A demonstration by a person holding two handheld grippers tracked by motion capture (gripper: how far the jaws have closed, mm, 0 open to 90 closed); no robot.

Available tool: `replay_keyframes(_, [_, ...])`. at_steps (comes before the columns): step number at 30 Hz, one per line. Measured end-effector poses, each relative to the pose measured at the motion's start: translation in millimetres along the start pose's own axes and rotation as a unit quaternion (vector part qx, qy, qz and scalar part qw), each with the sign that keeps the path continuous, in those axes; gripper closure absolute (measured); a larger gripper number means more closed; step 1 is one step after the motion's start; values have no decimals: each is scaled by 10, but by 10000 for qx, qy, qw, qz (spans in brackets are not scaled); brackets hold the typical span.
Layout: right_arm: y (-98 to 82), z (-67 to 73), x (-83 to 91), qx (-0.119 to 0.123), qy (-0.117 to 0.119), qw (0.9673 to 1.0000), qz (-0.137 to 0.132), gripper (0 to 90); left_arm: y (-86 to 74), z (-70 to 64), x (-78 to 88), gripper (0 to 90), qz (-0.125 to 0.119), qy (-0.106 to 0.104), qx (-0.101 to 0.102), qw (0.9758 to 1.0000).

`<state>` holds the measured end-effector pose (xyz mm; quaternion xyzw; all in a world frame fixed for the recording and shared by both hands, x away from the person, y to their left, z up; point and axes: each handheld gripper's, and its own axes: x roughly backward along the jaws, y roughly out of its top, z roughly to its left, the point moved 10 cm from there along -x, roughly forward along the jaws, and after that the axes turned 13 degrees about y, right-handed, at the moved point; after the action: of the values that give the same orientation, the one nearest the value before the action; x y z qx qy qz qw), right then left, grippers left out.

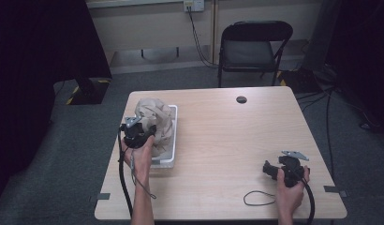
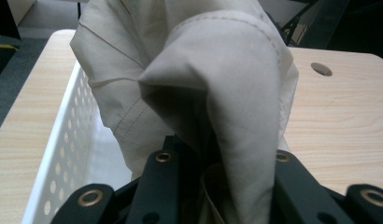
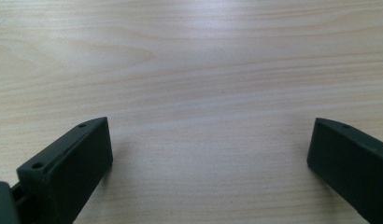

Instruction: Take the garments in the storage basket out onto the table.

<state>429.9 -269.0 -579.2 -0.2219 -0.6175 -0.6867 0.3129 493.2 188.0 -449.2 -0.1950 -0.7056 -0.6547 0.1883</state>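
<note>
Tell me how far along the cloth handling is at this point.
Done: the left gripper has closed on a fold of the beige cloth. In hand: the cloth is bunched up over the white perforated basket, with most of it at the basket. Left: getting it clear of the basket. The right gripper rests open over bare table, holding nothing.
</note>
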Motion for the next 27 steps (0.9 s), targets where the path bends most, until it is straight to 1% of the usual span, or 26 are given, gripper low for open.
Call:
replay_keyframes(2, [0, 0, 0, 0, 0, 10000, 0, 0, 20, -6, 22, 757, -63, -15, -4, 10000])
replay_keyframes(14, [0, 0, 0, 0, 0, 10000, 0, 0, 77, -75, 129, 751, -257, -97, -33, 9996])
replay_keyframes(17, [0, 0, 0, -1, 0, 10000, 0, 0, 103, -102, 194, 751, -345, -177, -14, 9992])
replay_keyframes(19, [0, 0, 0, 0, 0, 10000, 0, 0, 133, -122, 249, 751, -408, -170, -57, 9990])
replay_keyframes(26, [0, 0, 0, 0, 0, 10000, 0, 0, 238, -177, 396, 749, -669, -233, -62, 9975])
replay_keyframes(27, [0, 0, 0, 0, 0, 10000, 0, 0, 244, -185, 407, 746, -688, -220, -99, 9973])
